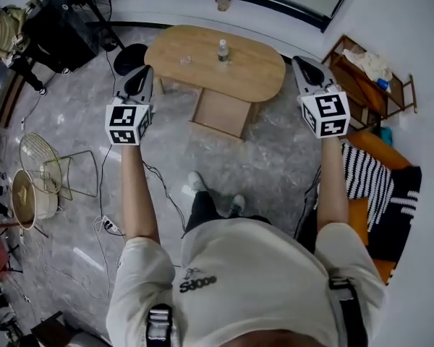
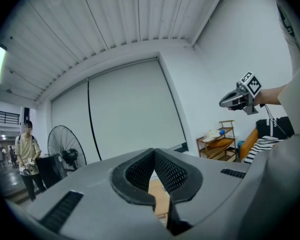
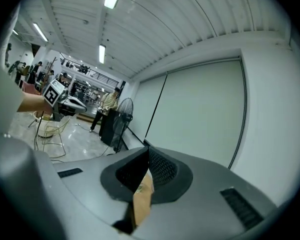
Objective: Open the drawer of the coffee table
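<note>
1. Closest in was the person's cream T-shirt (image 1: 253, 280), with both arms stretched out front.
2. The left gripper (image 1: 147, 69) and right gripper (image 1: 297, 61) each had their jaws pressed together on nothing. Both were held high, well apart from the oval light-wood coffee table (image 1: 202, 53).
3. Its pale wooden drawer (image 1: 220, 113) looked already pulled out on the near side.
4. I'd say the job was basically done. If it wasn't, the next move needed a gripper lowered to the drawer front.
</note>
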